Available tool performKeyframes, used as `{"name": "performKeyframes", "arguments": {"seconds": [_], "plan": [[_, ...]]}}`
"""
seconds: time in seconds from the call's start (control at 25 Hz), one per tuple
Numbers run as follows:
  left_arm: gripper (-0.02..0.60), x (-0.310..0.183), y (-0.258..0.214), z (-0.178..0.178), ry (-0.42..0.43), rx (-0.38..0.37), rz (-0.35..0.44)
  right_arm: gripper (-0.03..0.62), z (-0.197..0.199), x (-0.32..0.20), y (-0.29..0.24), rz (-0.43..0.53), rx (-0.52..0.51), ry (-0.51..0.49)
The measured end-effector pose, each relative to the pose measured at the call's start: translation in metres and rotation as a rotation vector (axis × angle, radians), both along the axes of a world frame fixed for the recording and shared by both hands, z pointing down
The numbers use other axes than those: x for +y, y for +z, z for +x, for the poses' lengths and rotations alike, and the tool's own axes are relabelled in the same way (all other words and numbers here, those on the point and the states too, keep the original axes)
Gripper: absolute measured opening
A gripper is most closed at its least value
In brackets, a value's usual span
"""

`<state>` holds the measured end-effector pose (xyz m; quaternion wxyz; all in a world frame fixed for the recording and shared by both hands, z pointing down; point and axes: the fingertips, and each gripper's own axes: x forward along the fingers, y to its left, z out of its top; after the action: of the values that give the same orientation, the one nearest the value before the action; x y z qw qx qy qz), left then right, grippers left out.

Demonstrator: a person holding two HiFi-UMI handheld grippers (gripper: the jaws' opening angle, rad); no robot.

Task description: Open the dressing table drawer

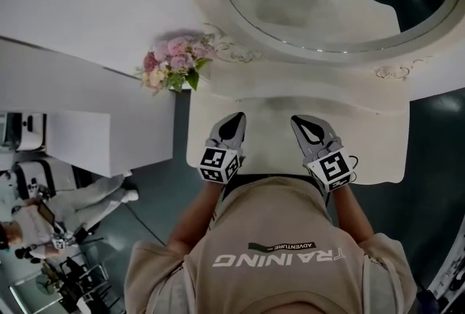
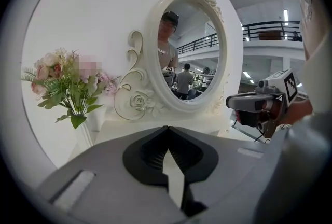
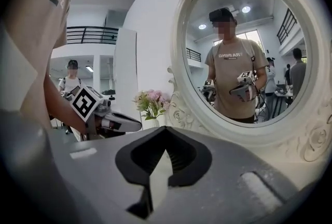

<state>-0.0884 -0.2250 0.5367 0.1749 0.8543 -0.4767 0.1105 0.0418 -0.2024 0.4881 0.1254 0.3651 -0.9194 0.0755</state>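
The cream dressing table (image 1: 276, 145) stands in front of me, its oval mirror (image 1: 320, 22) at the back. No view shows its drawer, which lies below the tabletop edge by my body. My left gripper (image 1: 237, 117) hovers over the near left part of the tabletop, jaws shut with nothing between them. My right gripper (image 1: 296, 119) hovers beside it to the right, also shut and empty. In the left gripper view the closed tips (image 2: 167, 127) point toward the mirror frame (image 2: 150, 98). In the right gripper view the closed tips (image 3: 165, 128) face the mirror (image 3: 244, 57) too.
A bunch of pink flowers (image 1: 173, 62) stands at the table's back left corner, against a white wall (image 1: 94, 0). A white cabinet (image 1: 80, 142) sits left of the table. Other people stand at the far left (image 1: 43, 218). Dark floor lies on both sides.
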Motion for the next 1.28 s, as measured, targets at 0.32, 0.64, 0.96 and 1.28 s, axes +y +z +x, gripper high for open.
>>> {"name": "performKeyframes", "arguments": {"seconds": [0.32, 0.64, 0.96, 1.28], "plan": [[0.015, -0.013, 0.033, -0.020, -0.111, -0.015, -0.051, 0.002, 0.003, -0.003, 0.023, -0.007, 0.055, -0.054], [0.015, -0.025, 0.082, -0.028, -0.086, -0.088, -0.103, 0.002, 0.005, 0.000, 0.026, -0.034, 0.014, -0.005], [0.096, -0.052, 0.129, -0.045, -0.154, -0.134, -0.197, 0.002, 0.014, 0.011, 0.034, -0.070, -0.011, 0.057], [0.150, -0.065, 0.162, -0.055, -0.195, -0.196, -0.279, 0.002, 0.033, 0.022, 0.041, -0.078, -0.005, 0.114]]}}
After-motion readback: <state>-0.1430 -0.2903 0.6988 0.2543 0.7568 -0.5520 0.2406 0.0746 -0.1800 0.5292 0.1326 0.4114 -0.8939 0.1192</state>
